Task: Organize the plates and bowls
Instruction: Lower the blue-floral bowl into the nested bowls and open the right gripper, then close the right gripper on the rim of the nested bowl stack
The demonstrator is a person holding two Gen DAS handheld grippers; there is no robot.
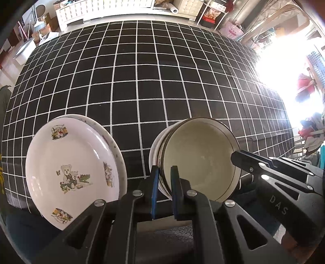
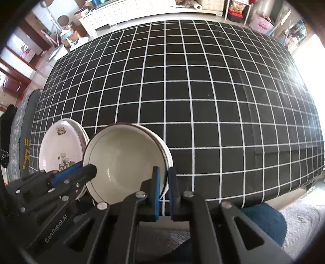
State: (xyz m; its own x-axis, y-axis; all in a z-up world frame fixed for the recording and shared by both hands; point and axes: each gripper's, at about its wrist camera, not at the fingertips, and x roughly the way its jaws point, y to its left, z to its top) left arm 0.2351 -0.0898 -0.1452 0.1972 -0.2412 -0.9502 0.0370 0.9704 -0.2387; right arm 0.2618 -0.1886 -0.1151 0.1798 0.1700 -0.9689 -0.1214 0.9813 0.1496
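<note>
Both claws, left claw [image 1: 164,178] and right claw [image 2: 164,178], clamp rims of stacked cream brown-rimmed ceramic bowls [image 1: 200,158]; white teddy-bear-print plates [image 1: 69,170] just beside, on black white-grid tablecloth [image 1: 152,81]

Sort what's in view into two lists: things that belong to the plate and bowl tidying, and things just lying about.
Part of the job:
- stacked bowls, rim pinched by the left gripper and the right gripper
- stacked plates, teddy bear print on top

Just lying about:
- checked tablecloth
- pink bag
- paper roll
</note>
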